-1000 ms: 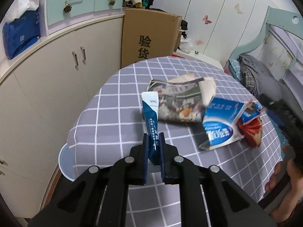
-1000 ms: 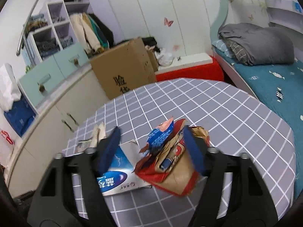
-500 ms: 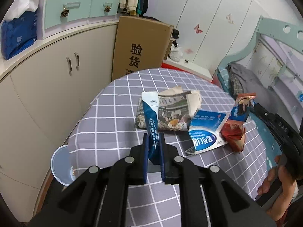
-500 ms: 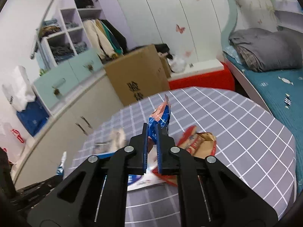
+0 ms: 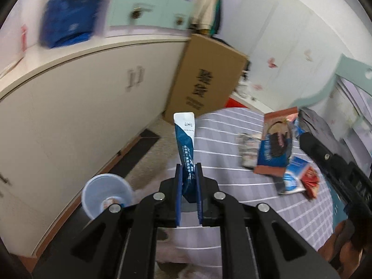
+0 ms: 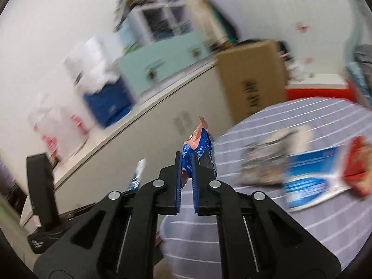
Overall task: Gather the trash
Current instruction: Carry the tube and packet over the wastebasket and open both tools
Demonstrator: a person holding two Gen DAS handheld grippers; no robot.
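Both grippers are loaded right now. The left gripper [image 5: 188, 174] is clamped tight on a blue-and-white tube [image 5: 186, 144], pinched near its bottom so most of it sticks up and forward past the fingers. The right gripper [image 6: 186, 162] is squeezed narrow on a blue and orange wrapper [image 6: 197, 141], grabbed by one edge so the rest flops free.

Both are off the near-left edge of the desk [image 5: 220, 137], which makes sense since the bin [image 5: 105, 193] sits on the floor down there, right by the cabinet [image 5: 69, 107]. Looks like there's already a scrap in it. My read is this is the carry-to-bin step, with the left gripper closer to a drop. The tube isn't over the opening yet though; the bin is lower left of it.

Still on the desk: a crumpled paper [image 6: 262, 165], a blue box [image 6: 313, 174] and a red packet [image 6: 360, 162], bunched together. Pretty blurry shots, so details are fuzzy.
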